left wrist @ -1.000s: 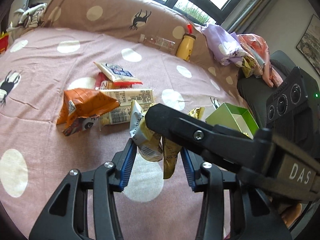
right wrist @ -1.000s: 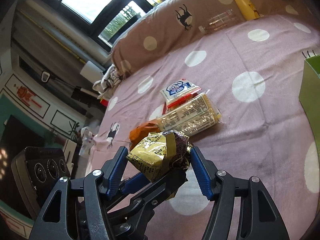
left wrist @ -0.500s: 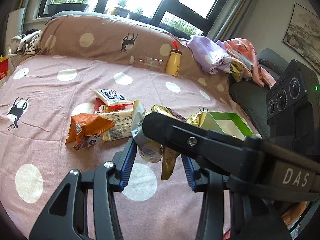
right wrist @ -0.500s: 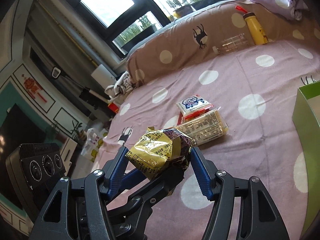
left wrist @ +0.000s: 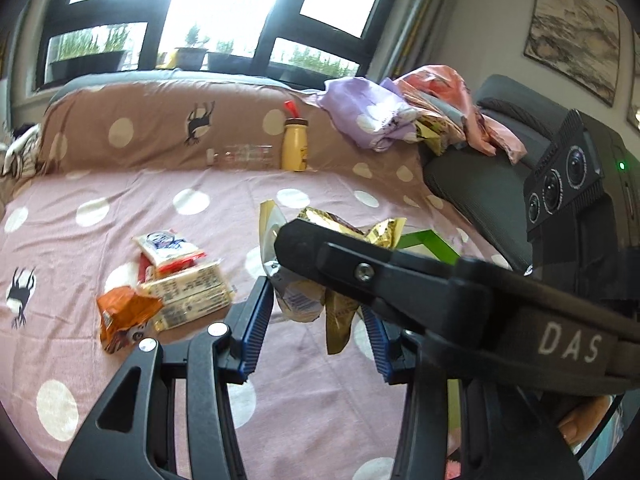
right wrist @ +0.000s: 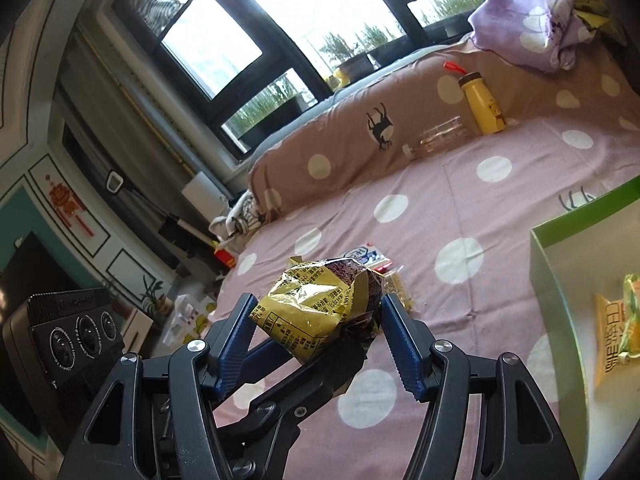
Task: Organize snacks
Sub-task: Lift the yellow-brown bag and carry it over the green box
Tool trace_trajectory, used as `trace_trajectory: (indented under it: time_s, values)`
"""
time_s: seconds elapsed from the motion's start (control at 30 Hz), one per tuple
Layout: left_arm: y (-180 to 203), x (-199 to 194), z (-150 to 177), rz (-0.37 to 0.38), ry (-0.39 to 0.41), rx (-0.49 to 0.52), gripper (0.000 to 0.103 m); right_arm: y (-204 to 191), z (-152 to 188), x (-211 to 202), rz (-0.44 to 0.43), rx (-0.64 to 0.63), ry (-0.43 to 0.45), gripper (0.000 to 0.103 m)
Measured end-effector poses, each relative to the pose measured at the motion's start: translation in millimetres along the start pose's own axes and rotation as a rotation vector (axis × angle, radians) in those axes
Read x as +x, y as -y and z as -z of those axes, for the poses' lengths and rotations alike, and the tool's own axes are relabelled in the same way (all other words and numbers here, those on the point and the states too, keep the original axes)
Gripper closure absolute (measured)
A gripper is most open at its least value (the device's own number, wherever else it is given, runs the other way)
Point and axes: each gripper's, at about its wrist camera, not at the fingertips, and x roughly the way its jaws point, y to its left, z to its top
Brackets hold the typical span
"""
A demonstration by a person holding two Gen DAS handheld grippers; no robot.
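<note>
L wrist view: left gripper (left wrist: pixel 316 316) partly closed, pinching the gold snack bag (left wrist: pixel 304 300) with the right gripper's arm crossing in front, bag up off the pink bedspread (left wrist: pixel 120 380). Still loose on the bed: orange pack (left wrist: pixel 124 312), cracker pack (left wrist: pixel 192 296), white-blue pack (left wrist: pixel 168 246). Green box (left wrist: pixel 424 240) behind. "DAS" readable on the arm. R wrist view: right gripper (right wrist: pixel 320 330) wider, pads touching the same bag (right wrist: pixel 316 308) on both sides; box (right wrist: pixel 560 300) at right already holds one yellow pack (right wrist: pixel 616 328). Bag print too small to read. Est. early: one in, approx four to go.

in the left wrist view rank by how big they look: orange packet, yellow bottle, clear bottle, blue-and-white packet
1. orange packet
2. blue-and-white packet
3. clear bottle and yellow bottle look alike; both lie farther back, so unsure.
</note>
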Motion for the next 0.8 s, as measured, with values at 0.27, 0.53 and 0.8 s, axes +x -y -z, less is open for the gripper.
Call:
trace_trajectory:
  time_s: [0.27,0.53,0.8]
  values:
    - [42.4,29.0,-11.8,0.048,-0.028,0.088,0.059,39.2,-11.5,-35.9,0.044,0.075,0.086,0.037]
    - [85.3,61.9,-16.5,0.111,-0.091,0.165,0.059,88.2,-15.0,-65.8,0.083,0.193,0.145,0.037]
    - [115.5,89.7,-13.8,0.151,-0.146,0.216,0.059,122.8,-13.9,-83.5,0.147,0.29,0.183,0.037]
